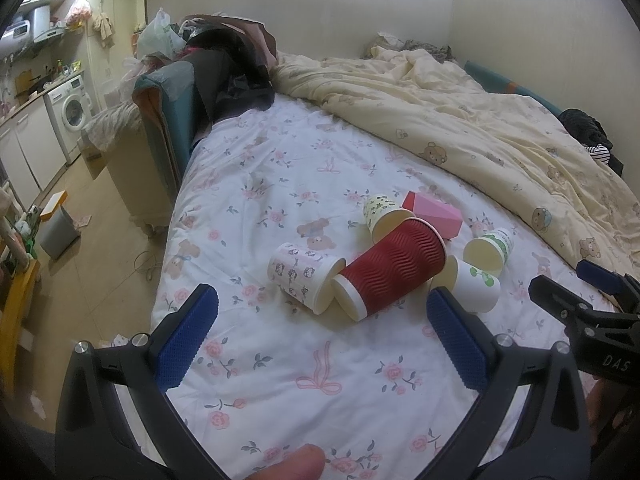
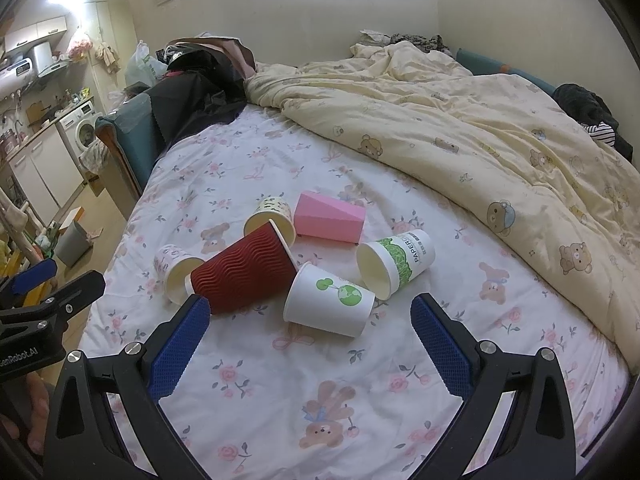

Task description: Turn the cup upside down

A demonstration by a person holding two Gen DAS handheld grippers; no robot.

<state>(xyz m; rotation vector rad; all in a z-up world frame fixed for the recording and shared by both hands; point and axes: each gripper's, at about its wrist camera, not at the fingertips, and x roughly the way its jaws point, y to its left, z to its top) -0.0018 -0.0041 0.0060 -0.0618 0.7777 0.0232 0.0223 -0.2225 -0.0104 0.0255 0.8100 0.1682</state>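
Several paper cups lie on their sides in a cluster on the floral bedsheet [image 1: 280,184]. A red ribbed cup [image 1: 394,268] [image 2: 244,272] lies in the middle. A pink-patterned cup [image 1: 304,276] [image 2: 176,272] lies to its left. A white cup with a green globe [image 2: 330,300] [image 1: 474,284] lies to its right, and a green-banded cup [image 2: 396,262] [image 1: 490,248] lies beyond that. A yellow-patterned cup [image 1: 384,214] [image 2: 272,216] and a pink cup [image 2: 330,218] [image 1: 434,216] lie behind. My left gripper [image 1: 322,334] is open and empty, just short of the cluster. My right gripper [image 2: 310,338] is open and empty, just short of the globe cup.
A cream bear-print duvet [image 2: 460,128] is bunched over the right and far side of the bed. Dark clothes [image 1: 232,76] are piled at the far left corner. The bed's left edge drops to a tiled floor [image 1: 96,248] with a bin [image 1: 58,228] and a kitchen area beyond.
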